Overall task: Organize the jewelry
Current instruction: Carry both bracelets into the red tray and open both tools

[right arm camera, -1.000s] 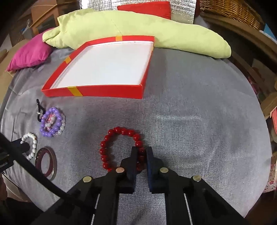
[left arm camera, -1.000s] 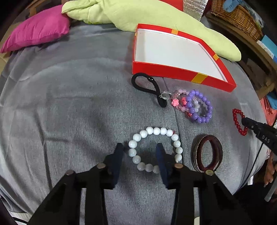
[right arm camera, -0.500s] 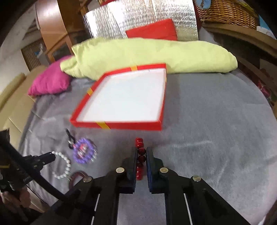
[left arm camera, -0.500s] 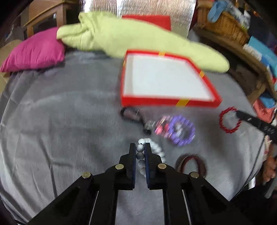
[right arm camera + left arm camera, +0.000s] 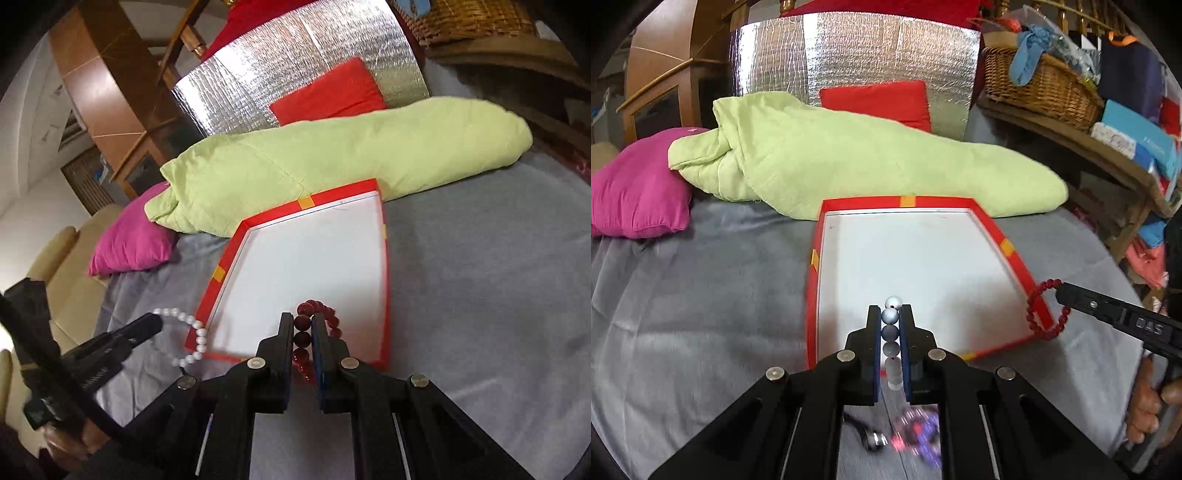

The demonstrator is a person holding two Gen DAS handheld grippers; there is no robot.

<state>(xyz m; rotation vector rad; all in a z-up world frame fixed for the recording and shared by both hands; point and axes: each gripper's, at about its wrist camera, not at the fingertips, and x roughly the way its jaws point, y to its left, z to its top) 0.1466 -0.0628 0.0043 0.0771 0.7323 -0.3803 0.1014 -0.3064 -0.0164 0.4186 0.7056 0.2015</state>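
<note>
In the left wrist view, I see the left tool (image 5: 891,310) with its fingers pressed onto the white bead bracelet (image 5: 891,326), the beads stacked in a line between the pads and the strand hanging above the near edge of the red box (image 5: 811,295), which is open, shows a white floor and lies on the grey bed cover (image 5: 701,295). At the right of this view the right tool (image 5: 1062,291) pinches the red bead bracelet (image 5: 1032,306), which hangs over the box's right near corner. Below my fingers, the purple bead bracelet (image 5: 925,434) and a black item with a metal ring (image 5: 871,439) lie blurred on the cover. A green quilt (image 5: 849,162) and a pink pillow (image 5: 635,184) sit behind the box. In the right wrist view, the right tool (image 5: 303,321) clamps the red bead bracelet (image 5: 317,308) over the near part of the box's white floor (image 5: 314,258). At the left, the left tool (image 5: 157,321) grips the white bead bracelet (image 5: 197,332), whose loop overlaps the box's left near corner.
</note>
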